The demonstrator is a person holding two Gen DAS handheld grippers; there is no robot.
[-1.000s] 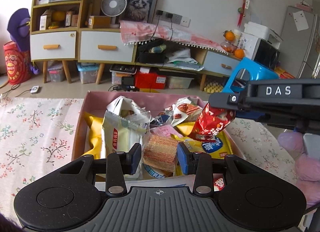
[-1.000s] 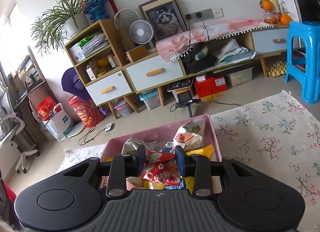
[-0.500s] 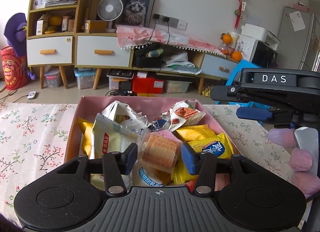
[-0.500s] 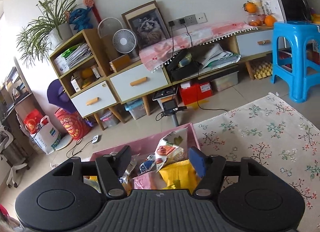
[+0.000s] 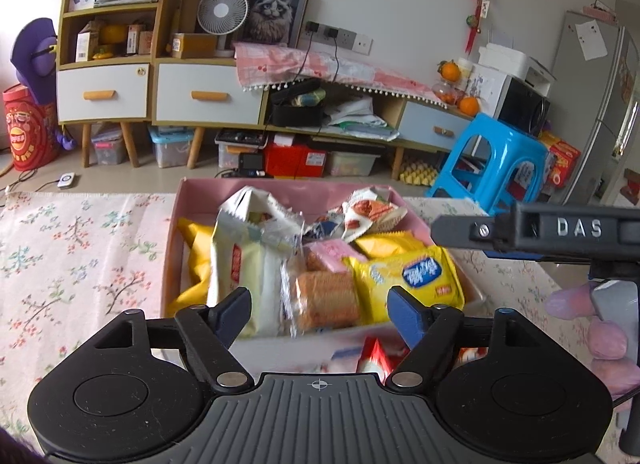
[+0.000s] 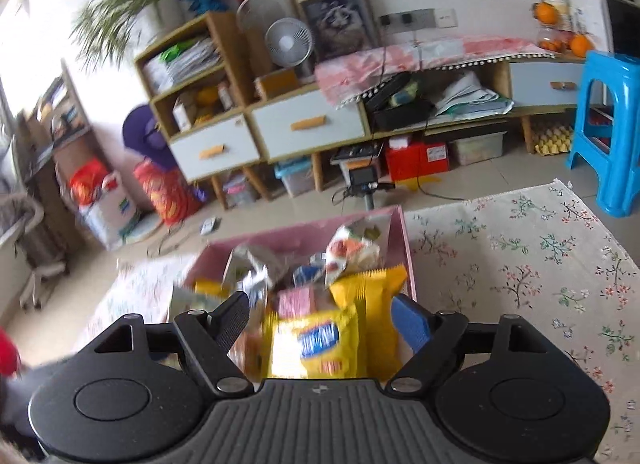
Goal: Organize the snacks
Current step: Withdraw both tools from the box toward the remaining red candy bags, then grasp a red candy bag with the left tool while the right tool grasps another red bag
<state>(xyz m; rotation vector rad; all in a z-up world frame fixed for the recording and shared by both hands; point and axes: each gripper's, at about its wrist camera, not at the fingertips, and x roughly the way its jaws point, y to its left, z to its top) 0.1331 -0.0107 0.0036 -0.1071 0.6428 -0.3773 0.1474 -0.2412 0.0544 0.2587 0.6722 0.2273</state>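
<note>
A pink box point(image 5: 176, 248) on the flowered cloth holds several snack packs. Among them are a clear pack of brown wafer biscuits point(image 5: 324, 298), a yellow pack with a blue label point(image 5: 416, 276), a white bag point(image 5: 244, 260) and a pink pack point(image 5: 330, 254). My left gripper point(image 5: 320, 314) is open and empty just above the box's near edge, the wafer pack lying between its fingers. My right gripper point(image 6: 320, 324) is open and empty over the box point(image 6: 402, 232), above the yellow pack point(image 6: 316, 344). The right gripper's body point(image 5: 540, 230) shows at the right in the left wrist view.
A red and white pack point(image 5: 376, 356) lies on the cloth in front of the box. Flowered cloth point(image 6: 520, 256) spreads right of the box and also left of it point(image 5: 72, 248). A blue stool point(image 5: 496, 168) and low cabinets point(image 5: 208, 92) stand behind.
Both grippers opened. The left let go of the wafer pack, which now lies in the box. The right let go of the red pack and has drawn back to the right.
</note>
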